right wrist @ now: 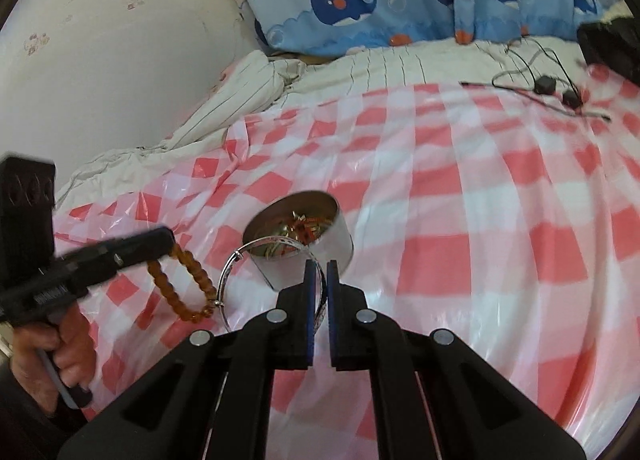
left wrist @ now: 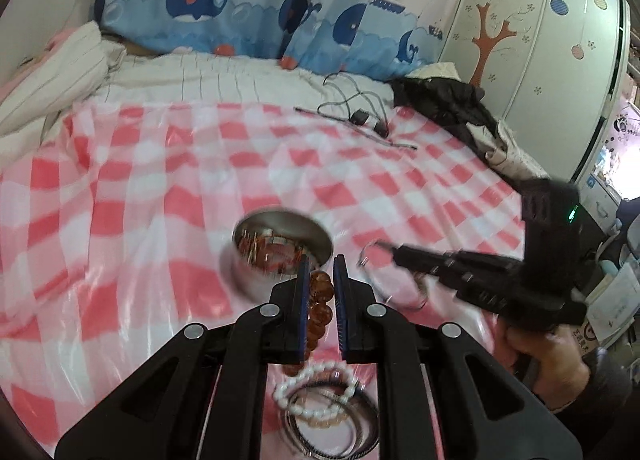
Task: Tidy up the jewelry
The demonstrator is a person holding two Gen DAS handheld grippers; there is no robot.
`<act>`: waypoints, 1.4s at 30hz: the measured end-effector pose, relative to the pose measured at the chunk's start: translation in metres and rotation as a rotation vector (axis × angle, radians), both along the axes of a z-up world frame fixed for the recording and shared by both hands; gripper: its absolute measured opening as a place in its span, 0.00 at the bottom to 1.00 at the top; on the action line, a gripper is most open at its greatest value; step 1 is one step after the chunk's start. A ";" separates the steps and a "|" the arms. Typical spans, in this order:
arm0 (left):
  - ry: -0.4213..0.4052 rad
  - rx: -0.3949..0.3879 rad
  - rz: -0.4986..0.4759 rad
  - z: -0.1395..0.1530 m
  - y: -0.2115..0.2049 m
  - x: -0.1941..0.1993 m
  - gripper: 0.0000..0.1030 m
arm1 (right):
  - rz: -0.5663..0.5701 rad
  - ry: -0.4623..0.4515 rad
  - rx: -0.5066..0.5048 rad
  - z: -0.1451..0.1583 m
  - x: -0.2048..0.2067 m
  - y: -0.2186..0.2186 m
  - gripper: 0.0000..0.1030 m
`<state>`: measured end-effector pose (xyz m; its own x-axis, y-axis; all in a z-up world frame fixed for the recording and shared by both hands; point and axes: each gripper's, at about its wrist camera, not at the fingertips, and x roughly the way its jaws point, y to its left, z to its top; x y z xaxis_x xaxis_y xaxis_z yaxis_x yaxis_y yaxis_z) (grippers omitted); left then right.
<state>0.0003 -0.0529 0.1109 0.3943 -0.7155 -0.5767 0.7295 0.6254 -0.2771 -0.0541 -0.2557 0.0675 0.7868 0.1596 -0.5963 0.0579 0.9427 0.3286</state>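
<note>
Amber bracelet (left wrist: 319, 310), silver bangle (right wrist: 234, 280), tin (right wrist: 298, 238).

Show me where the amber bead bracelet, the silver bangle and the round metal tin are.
amber bead bracelet (right wrist: 176, 292), right wrist view, on the hanging loop's lower beads.
silver bangle (right wrist: 226, 280), right wrist view, on its left arc.
round metal tin (right wrist: 320, 250), right wrist view, on its shiny outer wall.

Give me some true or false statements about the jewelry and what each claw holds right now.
1. The left claw holds an amber bead bracelet. True.
2. The right claw holds a pearl bracelet. False: it grips a silver bangle; the pearl bracelet lies on the cloth.
3. The tin is empty. False: it holds jewelry.
4. The tin stands on the checked cloth. True.
</note>
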 end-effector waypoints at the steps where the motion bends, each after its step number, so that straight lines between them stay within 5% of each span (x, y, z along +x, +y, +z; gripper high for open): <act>1: -0.005 -0.009 -0.007 0.007 -0.003 0.004 0.10 | 0.003 -0.003 -0.004 0.002 0.003 0.000 0.06; 7: -0.014 -0.047 -0.040 0.031 -0.028 0.027 0.10 | -0.007 -0.015 -0.036 0.009 0.016 -0.007 0.06; 14: 0.041 -0.068 -0.034 0.011 -0.047 0.058 0.10 | -0.028 -0.018 -0.051 0.011 0.033 -0.022 0.06; 18: 0.160 0.079 0.052 -0.034 -0.051 0.090 0.10 | -0.015 -0.007 -0.078 0.010 0.048 -0.020 0.06; 22: 0.186 0.092 0.106 -0.042 -0.027 0.096 0.12 | 0.021 0.004 -0.130 0.009 0.065 -0.006 0.06; 30: 0.140 0.027 0.183 -0.020 0.019 0.084 0.37 | 0.092 0.055 -0.236 -0.003 0.101 0.030 0.07; 32: 0.136 0.039 0.189 -0.022 0.023 0.078 0.40 | 0.082 0.053 -0.245 -0.006 0.101 0.032 0.15; 36: 0.115 0.077 0.203 -0.032 0.028 0.056 0.50 | 0.052 0.020 -0.241 0.008 0.075 0.027 0.17; 38: 0.073 0.122 0.214 -0.036 0.030 0.039 0.54 | 0.035 0.012 -0.206 0.009 0.055 0.024 0.28; 42: -0.006 0.208 0.250 -0.047 0.034 0.002 0.63 | -0.004 0.066 -0.134 -0.015 -0.003 0.022 0.32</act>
<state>0.0020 -0.0188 0.0637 0.5470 -0.4633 -0.6972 0.5473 0.8282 -0.1209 -0.0569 -0.2342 0.0522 0.7455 0.0723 -0.6626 0.0791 0.9775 0.1956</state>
